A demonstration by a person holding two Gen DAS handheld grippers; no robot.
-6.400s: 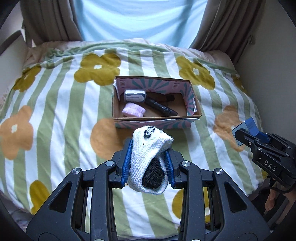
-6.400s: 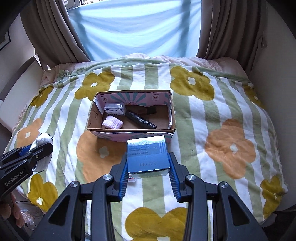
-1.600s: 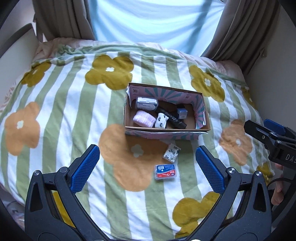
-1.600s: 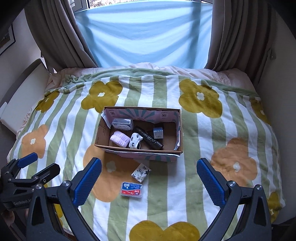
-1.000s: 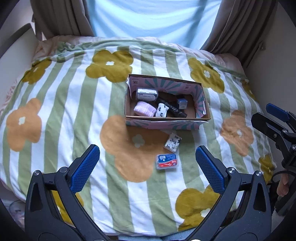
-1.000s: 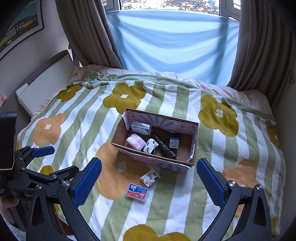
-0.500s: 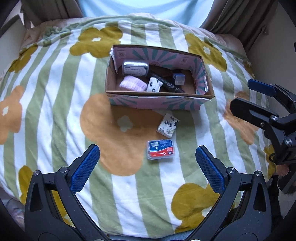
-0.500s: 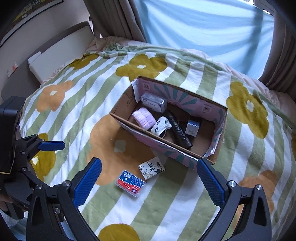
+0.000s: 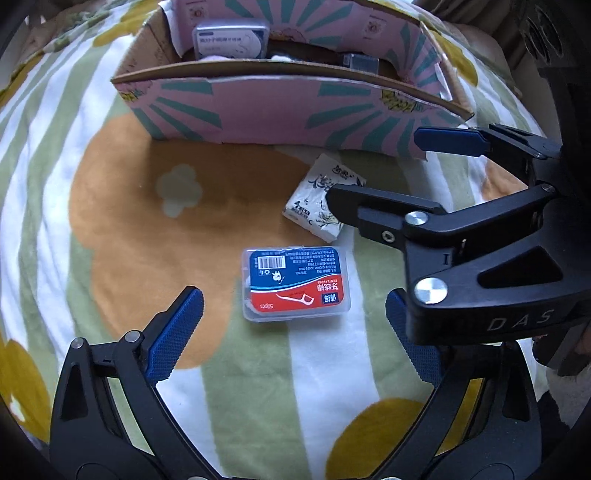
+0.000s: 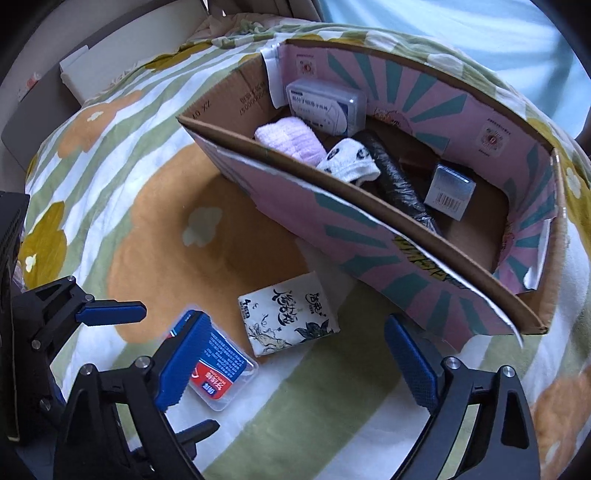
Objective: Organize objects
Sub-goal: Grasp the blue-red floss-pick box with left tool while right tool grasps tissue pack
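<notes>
A clear floss-pick case (image 9: 295,283) with a red and blue label lies on the bed, just ahead of my open left gripper (image 9: 293,334); it also shows in the right wrist view (image 10: 216,369). A printed tissue pack (image 9: 321,201) lies beyond it, and in the right wrist view the pack (image 10: 288,314) sits just ahead of my open right gripper (image 10: 293,363). The pink cardboard box (image 10: 369,229) behind holds a floss case (image 10: 325,105), a pink roll (image 10: 290,138), a panda sock (image 10: 349,160), a black bundle (image 10: 395,184) and a small blue box (image 10: 448,192).
The bed cover (image 9: 129,229) has green stripes and orange and yellow flowers. My right gripper's body (image 9: 480,258) crosses the right side of the left wrist view, over the pack's corner. A headboard (image 10: 110,55) stands at the far left; a curtain (image 10: 480,22) hangs behind.
Both grippers have dropped low and close to the bed, the left toward the floss-pick case and the right toward the tissue pack. Both stay open and empty.
</notes>
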